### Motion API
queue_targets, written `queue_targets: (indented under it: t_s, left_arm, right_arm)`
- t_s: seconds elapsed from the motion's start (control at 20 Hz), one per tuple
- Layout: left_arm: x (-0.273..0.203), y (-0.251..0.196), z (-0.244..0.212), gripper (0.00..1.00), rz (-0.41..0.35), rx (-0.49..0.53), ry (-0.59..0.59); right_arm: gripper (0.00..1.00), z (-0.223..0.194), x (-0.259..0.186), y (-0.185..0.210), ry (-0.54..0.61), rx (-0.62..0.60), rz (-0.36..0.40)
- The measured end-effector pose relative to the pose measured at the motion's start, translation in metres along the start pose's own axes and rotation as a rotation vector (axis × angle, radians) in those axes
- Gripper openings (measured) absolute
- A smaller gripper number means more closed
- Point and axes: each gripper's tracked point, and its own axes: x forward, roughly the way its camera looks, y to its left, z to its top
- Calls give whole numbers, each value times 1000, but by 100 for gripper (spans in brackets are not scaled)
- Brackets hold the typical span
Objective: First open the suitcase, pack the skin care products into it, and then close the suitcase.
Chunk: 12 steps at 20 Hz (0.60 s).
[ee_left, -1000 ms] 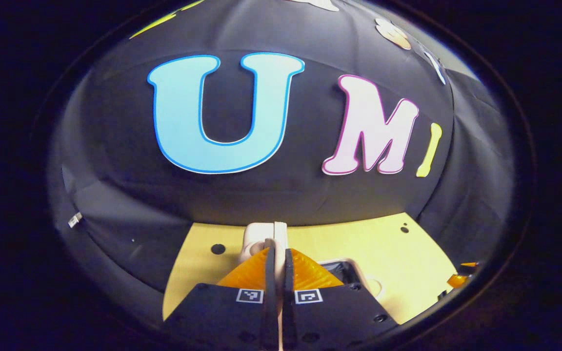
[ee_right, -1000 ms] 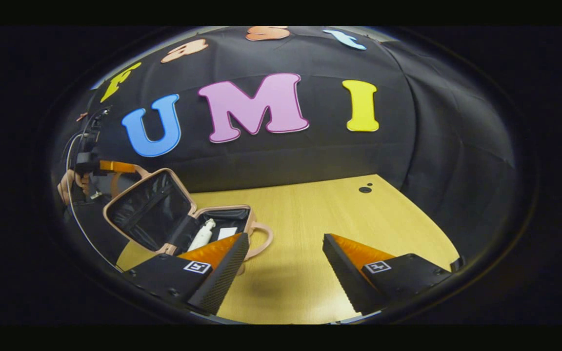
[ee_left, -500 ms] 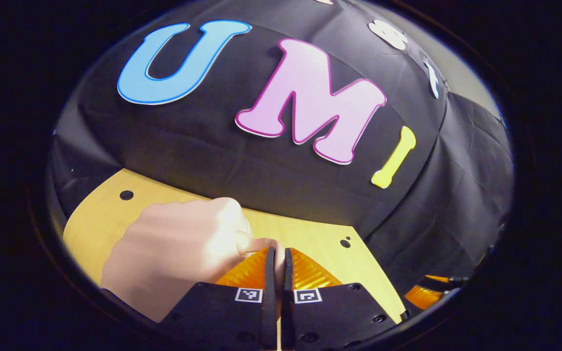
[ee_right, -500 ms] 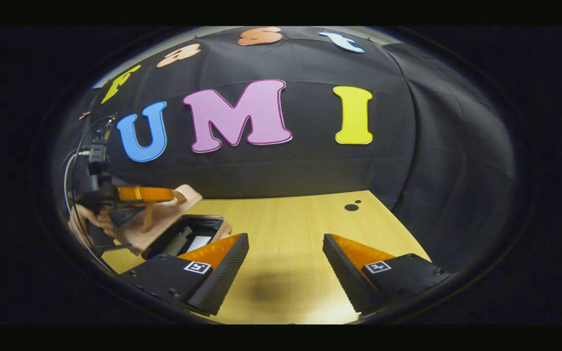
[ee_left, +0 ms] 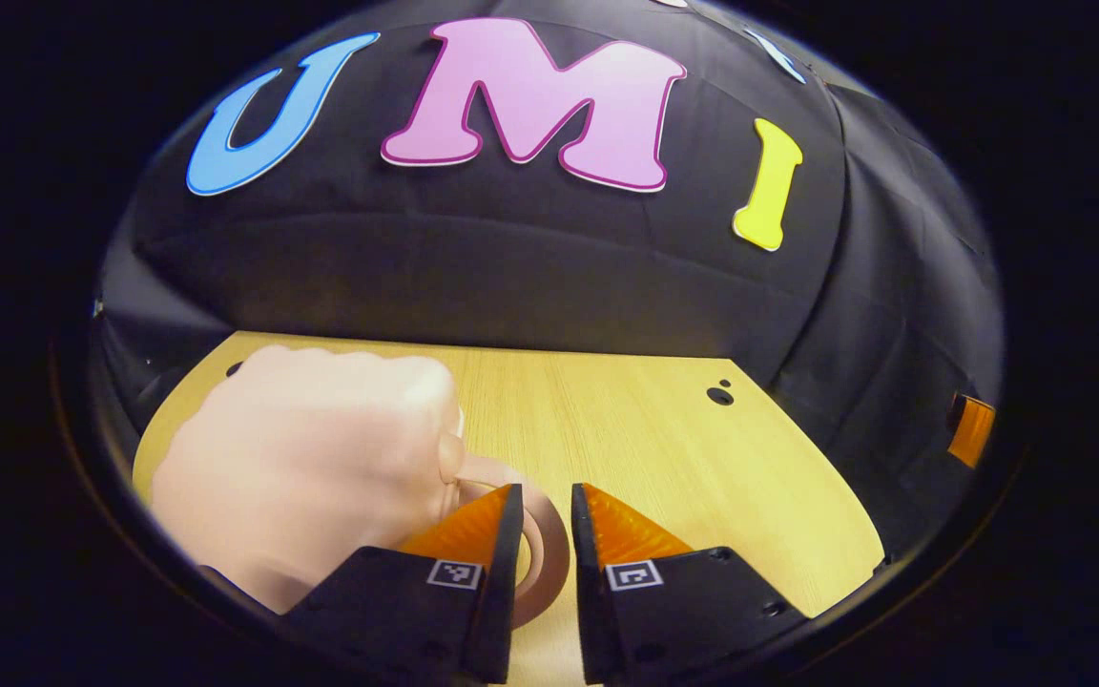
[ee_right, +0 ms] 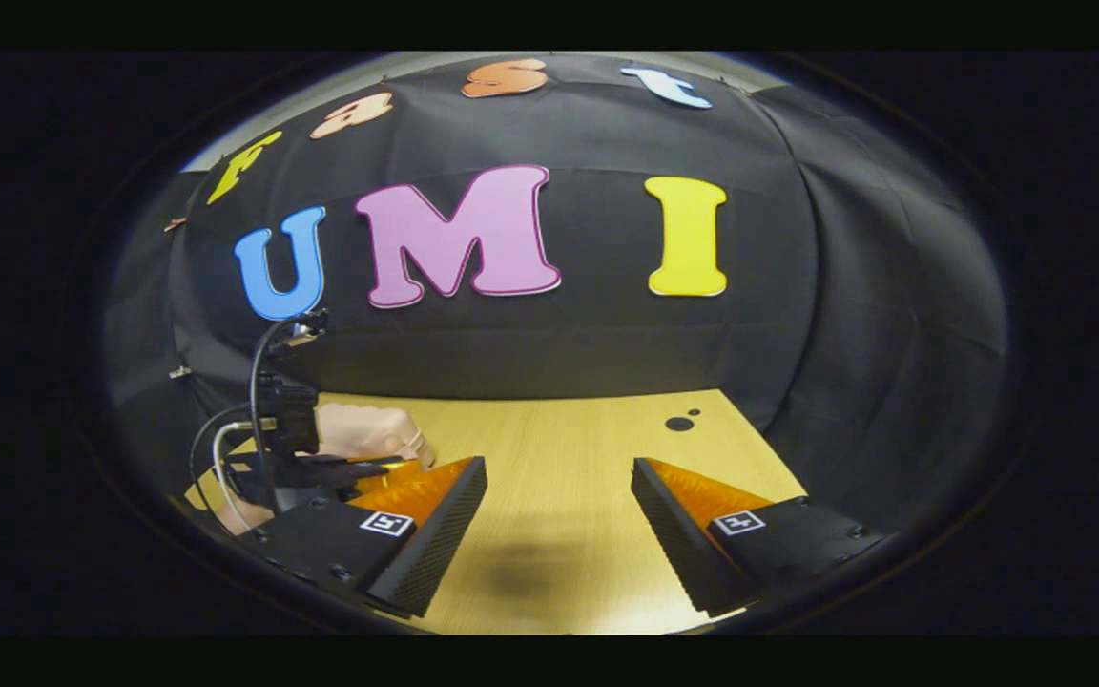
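The pink suitcase lies closed on the wooden table, just left of my left gripper. Its loop handle shows in the gap between the left fingers, which stand a little apart, and I cannot tell if they touch it. In the right gripper view the suitcase sits low at the far left with the left gripper over its near side. My right gripper hangs wide open above bare table, to the right of the case. The skin care products are hidden inside.
Black cloth walls close the table at the back and right. Two small dark holes mark the table's far right corner. A black cable loops up from the left gripper's body. Bare wood lies under the right gripper.
The suitcase lid has swung down from open to closed, carried by the left gripper on the handle. The left fingers, pressed together before, have now parted. The right gripper stayed open and drew back slightly.
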Motion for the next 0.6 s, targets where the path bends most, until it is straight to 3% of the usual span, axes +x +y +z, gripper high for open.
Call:
queue_targets:
  t_s: [0.05,0.15,0.2,0.3,0.6]
  left_arm:
    - [-12,3,16,31,11,25,-31]
    - [-50,11,56,49,20,80,-118]
    - [-72,14,77,70,23,98,-173]
    - [-123,23,105,96,38,107,-252]
    - [-248,45,121,98,63,80,-386]
  right_arm:
    - [97,4,-1,3,-9,9,3]
    - [97,17,-8,5,-42,7,-11]
    - [97,27,-16,8,-67,-1,-19]
    - [97,51,-34,21,-129,-14,-13]
    - [97,107,-87,68,-281,-50,13]
